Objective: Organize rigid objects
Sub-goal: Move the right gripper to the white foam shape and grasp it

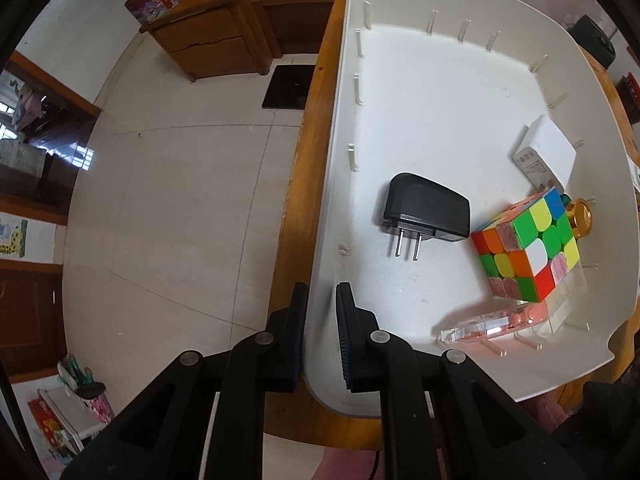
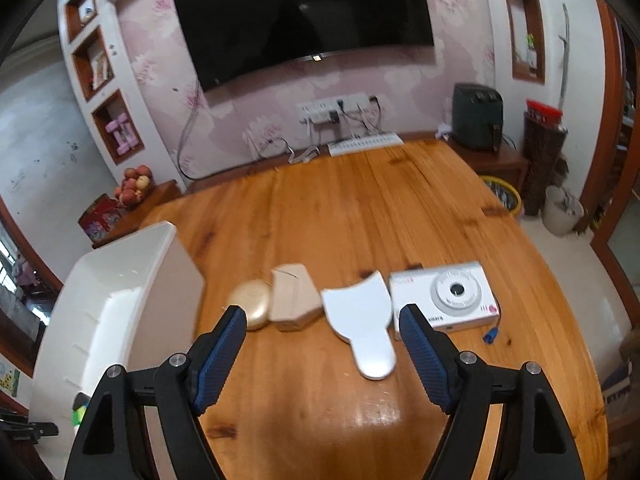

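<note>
— What was the left hand-held gripper doing?
— Pointing down, clamped on the near side wall of the white bin, one finger outside the wall and one inside.
— And inside the bin?
— A black plug adapter, a white charger, a colour cube with a gold knob just behind it, and a clear pink-tinted piece near the front wall.
— The right hand-held gripper?
— Wide apart and empty above the wooden surface. Ahead lay a gold oval case, a beige block, a white flat paddle-shaped piece and a white camera, in a row beside the bin.
</note>
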Available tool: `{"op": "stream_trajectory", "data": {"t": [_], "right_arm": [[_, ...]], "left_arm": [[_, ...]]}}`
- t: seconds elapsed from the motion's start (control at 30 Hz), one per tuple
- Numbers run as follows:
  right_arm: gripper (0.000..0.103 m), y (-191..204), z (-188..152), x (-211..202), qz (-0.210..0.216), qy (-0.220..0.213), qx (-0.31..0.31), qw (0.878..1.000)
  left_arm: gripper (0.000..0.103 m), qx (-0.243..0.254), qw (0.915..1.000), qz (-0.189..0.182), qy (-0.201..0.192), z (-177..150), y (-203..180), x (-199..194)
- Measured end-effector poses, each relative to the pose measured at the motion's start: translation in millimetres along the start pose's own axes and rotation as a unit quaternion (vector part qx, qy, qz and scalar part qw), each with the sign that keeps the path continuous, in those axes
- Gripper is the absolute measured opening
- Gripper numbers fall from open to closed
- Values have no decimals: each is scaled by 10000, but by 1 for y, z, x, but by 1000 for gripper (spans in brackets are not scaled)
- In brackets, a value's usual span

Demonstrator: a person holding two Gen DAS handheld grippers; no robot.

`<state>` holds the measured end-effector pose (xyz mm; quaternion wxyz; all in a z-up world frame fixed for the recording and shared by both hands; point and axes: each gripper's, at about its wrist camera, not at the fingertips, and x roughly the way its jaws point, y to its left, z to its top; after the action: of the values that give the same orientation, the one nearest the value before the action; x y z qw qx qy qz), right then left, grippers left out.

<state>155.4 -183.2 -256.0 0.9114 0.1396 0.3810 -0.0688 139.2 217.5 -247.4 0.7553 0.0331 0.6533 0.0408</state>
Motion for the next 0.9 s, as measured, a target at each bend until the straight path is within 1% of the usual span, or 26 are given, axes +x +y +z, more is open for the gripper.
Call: {"op": "stream_trajectory", "data": {"t": [0.03,0.23,0.43,0.63,0.9], "right_arm": [[79,-4,-2,7,-38,114,38,9999],[79,-10,-7,31,-128,446,95,9989],[79,-9,-12,48,-201,660,38,9976],[80,-2,-14,59,-291,789,-43,9965],[80,8,-15,70,-608,637,-389,9954]], "left_arm": [[15,-28,10000,22,16,0,0,1],[15,-127,9998,126,76,3,-1,2],[16,-182,9997,134,100,5,-3,3],[16,-233,9997,99,63,5,-2,3],[16,-260,9996,82,64,2,1,4]]}}
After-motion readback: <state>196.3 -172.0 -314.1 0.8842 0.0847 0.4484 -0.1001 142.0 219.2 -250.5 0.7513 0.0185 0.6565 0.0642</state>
